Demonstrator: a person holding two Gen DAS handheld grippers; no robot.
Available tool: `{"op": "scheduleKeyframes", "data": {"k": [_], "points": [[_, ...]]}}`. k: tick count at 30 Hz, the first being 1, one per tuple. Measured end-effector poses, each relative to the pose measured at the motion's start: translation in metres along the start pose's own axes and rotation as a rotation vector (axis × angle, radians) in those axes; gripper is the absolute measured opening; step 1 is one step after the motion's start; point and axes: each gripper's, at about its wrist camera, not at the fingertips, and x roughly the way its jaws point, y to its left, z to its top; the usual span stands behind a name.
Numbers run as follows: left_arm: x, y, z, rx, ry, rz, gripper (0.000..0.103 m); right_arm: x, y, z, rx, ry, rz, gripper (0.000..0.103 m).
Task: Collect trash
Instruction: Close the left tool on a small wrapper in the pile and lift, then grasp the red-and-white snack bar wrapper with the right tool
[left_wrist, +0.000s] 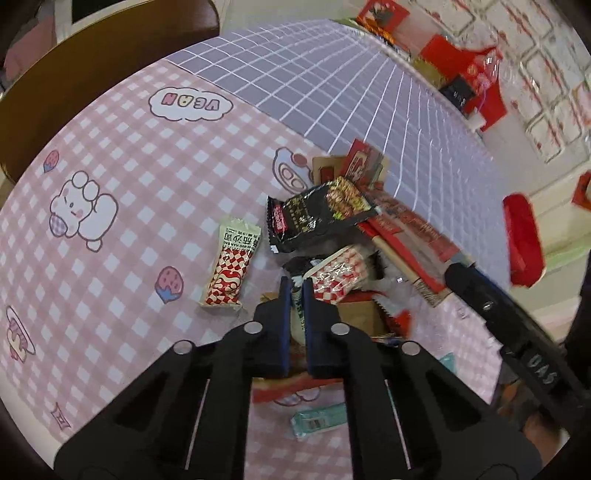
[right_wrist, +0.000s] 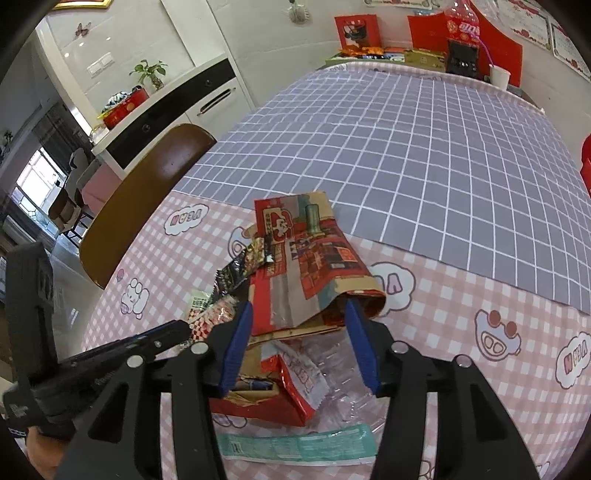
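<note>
A heap of snack wrappers lies on the pink checked tablecloth (left_wrist: 122, 155). In the left wrist view my left gripper (left_wrist: 295, 286) is shut on a red-and-white checkered wrapper (left_wrist: 338, 275) at the heap's near side. A black snack bag (left_wrist: 317, 216) lies behind it. Another checkered wrapper (left_wrist: 231, 266) lies apart to the left. In the right wrist view my right gripper (right_wrist: 299, 314) is open, its blue pads either side of a large red-and-brown paper bag (right_wrist: 310, 266). A clear plastic bag (right_wrist: 332, 373) and a red wrapper (right_wrist: 295, 384) lie below it. The left gripper (right_wrist: 173, 332) shows at the left.
A teal wrapper (right_wrist: 295, 445) lies nearest me. A purple grid cloth (right_wrist: 406, 147) covers the far half of the table. Red boxes, a bottle (right_wrist: 461, 29) and a paper cup (right_wrist: 499, 77) stand at the far end. A brown chair (right_wrist: 147, 195) stands at the left edge.
</note>
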Motion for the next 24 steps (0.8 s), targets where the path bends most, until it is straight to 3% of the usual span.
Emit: {"op": "scheduleKeyframes", "data": {"k": [6, 11, 21, 24], "points": [[-0.034, 0.023, 0.003, -0.106, -0.060, -0.048, 0.005, -0.008, 0.015, 0.002, -0.035, -0.033, 0.023, 0.052], [-0.062, 0.049, 0.005, -0.185, -0.134, 0.007, 0.004, -0.008, 0.035, 0.001, -0.078, -0.040, 0.053, 0.052], [-0.087, 0.081, 0.001, -0.236, -0.203, 0.106, 0.004, 0.055, 0.106, -0.010, -0.155, 0.114, 0.193, 0.052], [-0.090, 0.091, -0.002, -0.255, -0.202, 0.123, 0.004, 0.082, 0.128, -0.017, -0.181, 0.173, 0.192, 0.052]]}}
